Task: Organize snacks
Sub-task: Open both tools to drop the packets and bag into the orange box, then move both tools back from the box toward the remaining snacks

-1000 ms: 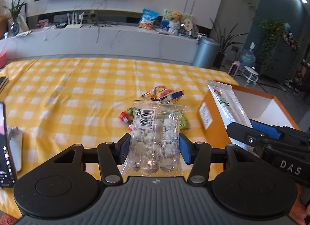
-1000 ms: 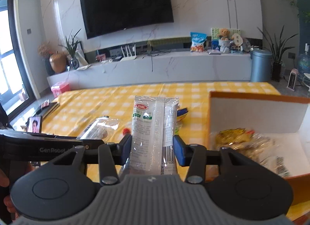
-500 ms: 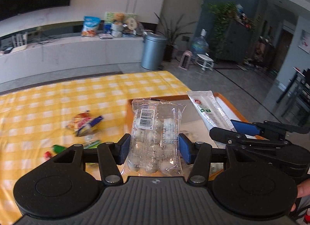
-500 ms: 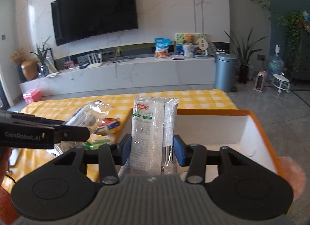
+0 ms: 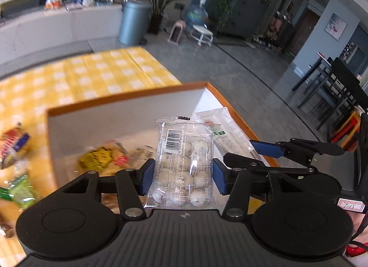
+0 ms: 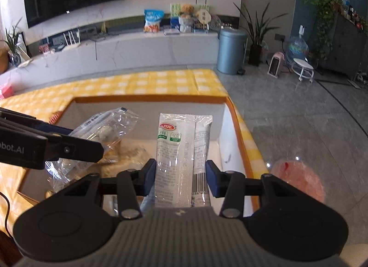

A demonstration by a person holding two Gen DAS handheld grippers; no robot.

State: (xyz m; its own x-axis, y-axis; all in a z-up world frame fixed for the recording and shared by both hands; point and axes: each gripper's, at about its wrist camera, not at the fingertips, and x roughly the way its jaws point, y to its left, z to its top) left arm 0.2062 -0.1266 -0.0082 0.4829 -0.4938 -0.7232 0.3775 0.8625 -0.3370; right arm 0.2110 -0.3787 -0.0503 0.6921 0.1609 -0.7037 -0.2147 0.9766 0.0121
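Observation:
My left gripper [image 5: 182, 175] is shut on a clear packet of small white balls [image 5: 184, 161], held upright over the orange-rimmed white box [image 5: 128, 115]. My right gripper [image 6: 181, 175] is shut on a long white sachet with a red logo [image 6: 181, 152], also above the box [image 6: 220, 115]. In the left wrist view the right gripper [image 5: 264, 149] and its sachet [image 5: 227, 133] sit just right of the packet. In the right wrist view the left gripper [image 6: 46, 147] and the clear packet [image 6: 103, 131] show at the left. A yellow snack packet [image 5: 99, 156] lies inside the box.
The box stands at the right end of a table with a yellow checked cloth [image 5: 96, 76]. Loose snack packets [image 5: 13, 145] lie on the cloth left of the box. Grey floor [image 6: 299, 115] runs beyond the table's right edge, with a blue bin [image 6: 231, 50] further back.
Both grippers have swung rightward with their packets, from above the cloth to above the box. The box's inside now fills the lower part of both views.

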